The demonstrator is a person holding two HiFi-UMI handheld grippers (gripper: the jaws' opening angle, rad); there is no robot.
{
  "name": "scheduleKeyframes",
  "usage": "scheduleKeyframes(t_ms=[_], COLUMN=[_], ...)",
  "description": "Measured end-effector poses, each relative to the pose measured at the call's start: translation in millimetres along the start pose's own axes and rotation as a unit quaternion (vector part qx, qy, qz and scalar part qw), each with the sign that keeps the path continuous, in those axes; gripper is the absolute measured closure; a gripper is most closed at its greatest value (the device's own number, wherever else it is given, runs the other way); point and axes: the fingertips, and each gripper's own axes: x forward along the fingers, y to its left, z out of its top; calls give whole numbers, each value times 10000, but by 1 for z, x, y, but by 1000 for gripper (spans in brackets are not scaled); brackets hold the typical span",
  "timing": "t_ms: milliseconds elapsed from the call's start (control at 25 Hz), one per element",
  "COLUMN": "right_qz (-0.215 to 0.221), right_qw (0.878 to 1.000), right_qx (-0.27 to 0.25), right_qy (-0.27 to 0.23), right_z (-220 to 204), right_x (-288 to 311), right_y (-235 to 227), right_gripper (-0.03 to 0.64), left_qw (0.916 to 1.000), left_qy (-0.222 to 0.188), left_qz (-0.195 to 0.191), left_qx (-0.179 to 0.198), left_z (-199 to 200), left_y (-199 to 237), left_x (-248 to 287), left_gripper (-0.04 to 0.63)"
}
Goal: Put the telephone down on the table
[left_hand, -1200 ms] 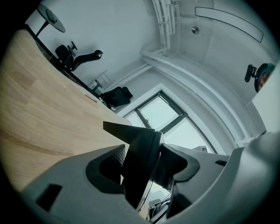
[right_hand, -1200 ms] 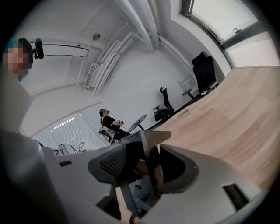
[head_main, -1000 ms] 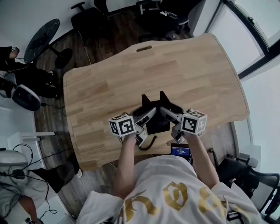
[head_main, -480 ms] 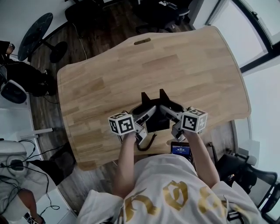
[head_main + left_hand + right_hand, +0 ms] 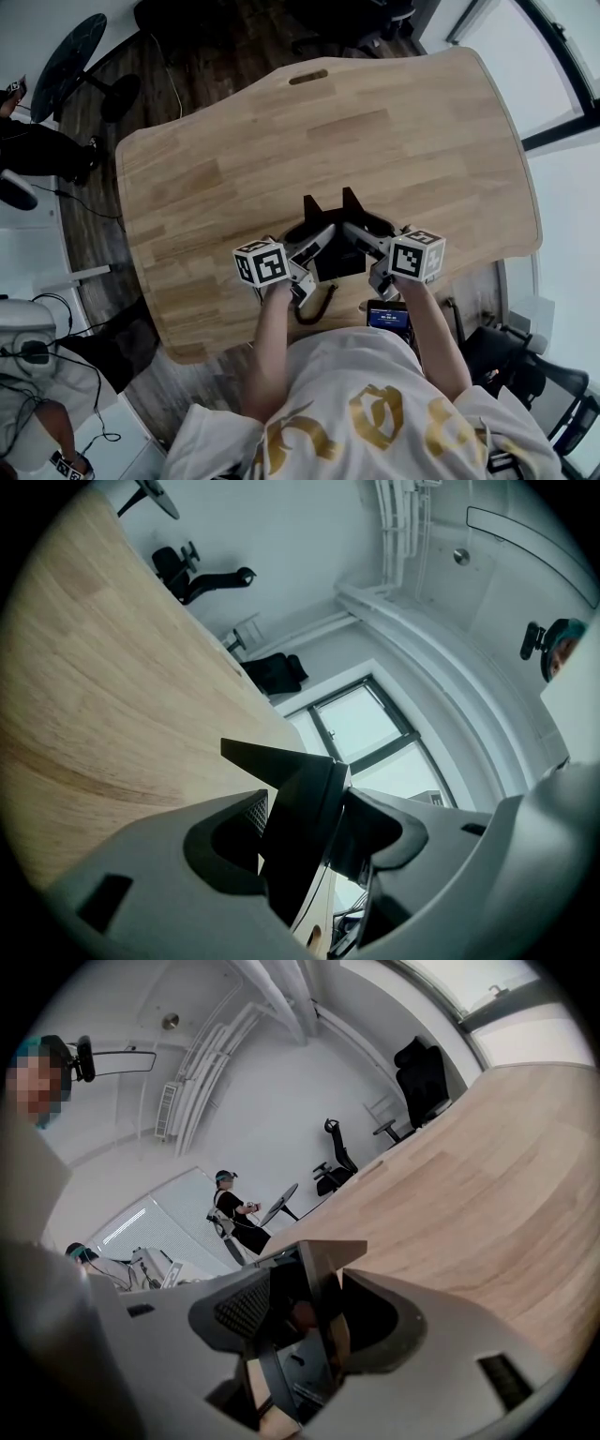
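The black telephone (image 5: 335, 251) hangs just above the near part of the wooden table (image 5: 403, 141), its two pointed corners facing away from me. A curly cord (image 5: 319, 306) dangles from its near side. My left gripper (image 5: 319, 239) is shut on the phone's left side and my right gripper (image 5: 356, 234) on its right side. In the left gripper view the phone's dark edge (image 5: 302, 794) is wedged between the jaws of the left gripper (image 5: 309, 850). In the right gripper view the phone's thin panel (image 5: 323, 1283) stands between the jaws of the right gripper (image 5: 314, 1321).
A small device with a blue screen (image 5: 387, 320) sits at the table's near edge, by my right arm. The table has a cable slot (image 5: 308, 76) at its far edge. Office chairs and a round black base (image 5: 70, 66) stand on the dark floor; a window lies at right.
Both grippers and the telephone have sunk a little toward the table top. The grip on the phone is the same.
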Motion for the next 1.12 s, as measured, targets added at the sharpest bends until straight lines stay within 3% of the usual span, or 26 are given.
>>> scheduleKeyframes(t_ms=[1120], right_qz=[-295], right_qw=[9986], right_qx=[400], right_qy=[156], right_z=[10], right_x=[30], right_y=[-49], right_gripper=[397], left_qw=[9987], left_qy=[48], left_qz=[41], left_qx=[-513], left_z=[15], left_y=[48], left_x=[32], left_gripper=[351])
